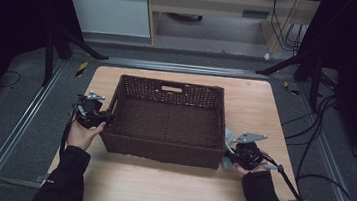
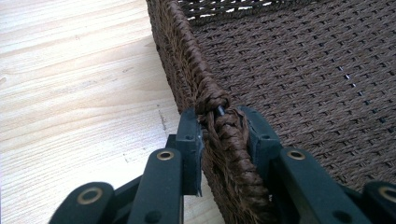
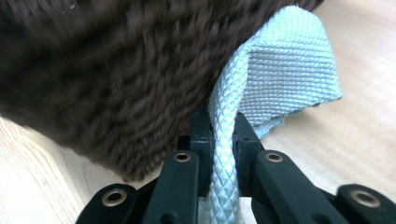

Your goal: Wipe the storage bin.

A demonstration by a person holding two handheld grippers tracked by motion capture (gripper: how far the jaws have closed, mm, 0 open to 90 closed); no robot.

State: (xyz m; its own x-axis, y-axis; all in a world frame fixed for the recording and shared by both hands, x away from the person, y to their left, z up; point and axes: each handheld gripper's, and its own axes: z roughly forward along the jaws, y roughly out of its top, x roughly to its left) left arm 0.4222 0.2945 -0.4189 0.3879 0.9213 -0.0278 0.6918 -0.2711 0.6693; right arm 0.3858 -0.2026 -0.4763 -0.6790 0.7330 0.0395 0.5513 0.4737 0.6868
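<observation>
Brown woven basket (image 1: pixel 167 121) sits mid-table on the wooden table (image 1: pixel 266 105), long side facing the person. Left gripper (image 1: pixel 95 115) at the basket's left wall; in the left gripper view its jaws are clamped on the braided rim (image 2: pixel 219 126), one pad outside the wall, one inside. Right gripper (image 1: pixel 233 154) at the basket's near right corner; jaws pinched tight on a folded pale blue-grey cloth (image 3: pixel 280 70), which stands up between the pads and lies against the basket's outer wall. Right gripper view is blurred over the basket.
</observation>
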